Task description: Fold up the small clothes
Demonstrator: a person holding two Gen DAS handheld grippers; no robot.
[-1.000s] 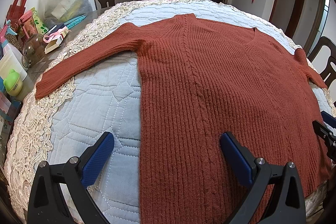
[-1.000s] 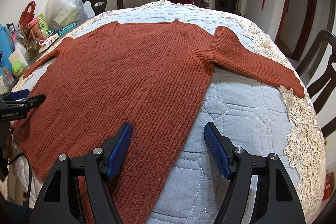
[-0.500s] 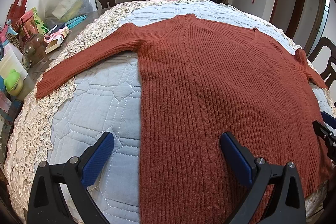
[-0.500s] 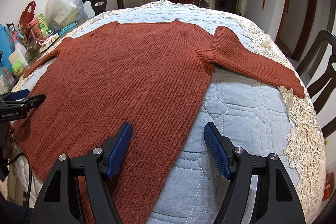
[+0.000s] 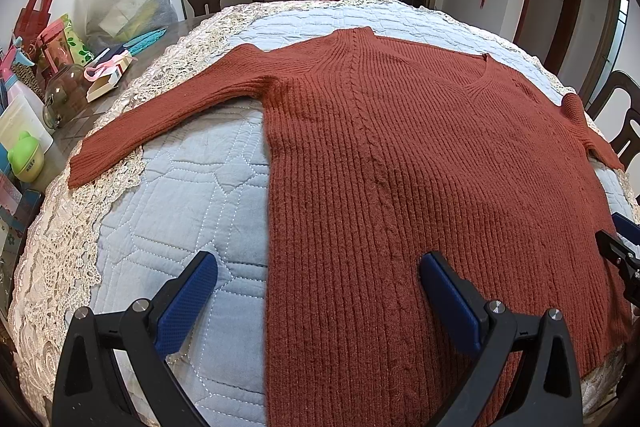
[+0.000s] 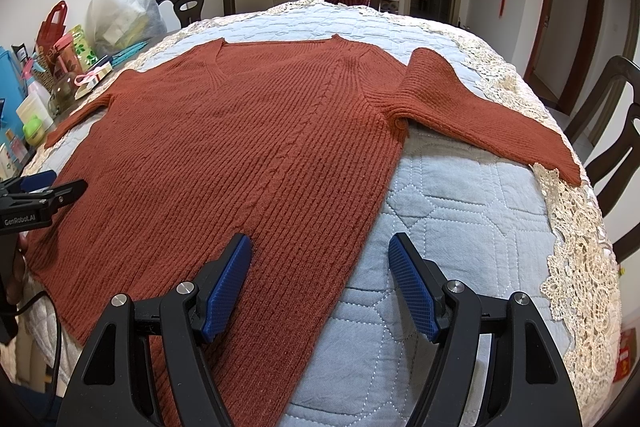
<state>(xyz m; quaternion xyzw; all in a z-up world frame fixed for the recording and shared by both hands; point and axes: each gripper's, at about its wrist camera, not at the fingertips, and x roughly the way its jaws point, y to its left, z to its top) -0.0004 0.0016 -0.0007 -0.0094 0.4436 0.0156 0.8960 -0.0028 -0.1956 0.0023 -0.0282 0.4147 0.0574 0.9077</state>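
sweater (image 5: 420,163): rust-red knit, flat on the quilted blue cloth (image 5: 192,195), both sleeves spread outward | left gripper (image 5: 316,291): jaws wide apart, empty, above the sweater's left hem edge | right gripper (image 6: 320,267): jaws apart, empty (straddling the opposite side edge)

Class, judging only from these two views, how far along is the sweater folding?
Done: the rust sweater lies flat on the quilted cover, both sleeves spread. In hand: nothing; the left claw and right claw are open near the hem. Left: every fold, sleeves first probably.
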